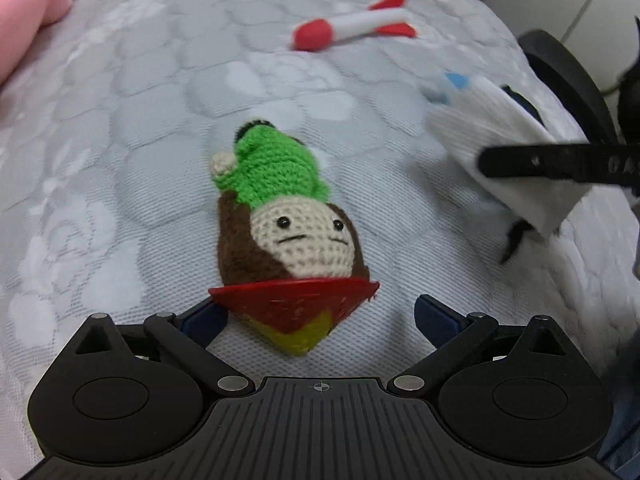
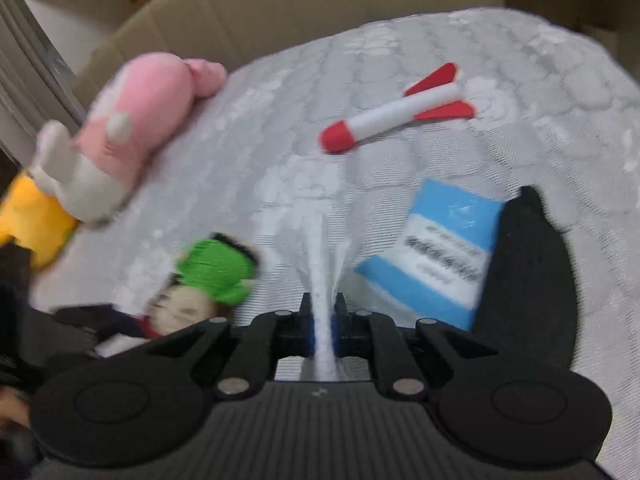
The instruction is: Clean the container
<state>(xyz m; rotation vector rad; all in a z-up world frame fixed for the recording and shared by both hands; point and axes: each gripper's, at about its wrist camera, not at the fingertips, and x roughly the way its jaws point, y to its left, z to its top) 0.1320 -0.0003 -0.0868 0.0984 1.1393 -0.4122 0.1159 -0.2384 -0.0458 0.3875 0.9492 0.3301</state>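
Note:
A crochet doll [image 1: 280, 216] with a green body, brown hair and a red hat lies on the quilted grey-white cover [image 1: 120, 160]. My left gripper [image 1: 316, 316] is open, its blue pads on either side of the doll's hat. My right gripper [image 2: 323, 328] is shut on a white tissue [image 2: 322, 264], seen edge-on; in the left wrist view the tissue [image 1: 500, 152] hangs at the right, clamped by a black finger [image 1: 560, 160]. The doll [image 2: 212, 276] shows blurred at the lower left of the right wrist view.
A red and white foam rocket [image 1: 352, 24] [image 2: 396, 114] lies further back. A blue and white tissue packet [image 2: 440, 252] lies beside a black object [image 2: 524, 272]. A pink plush [image 2: 144, 112] and a yellow toy [image 2: 28, 220] lie left. A cardboard box [image 2: 280, 8] stands behind.

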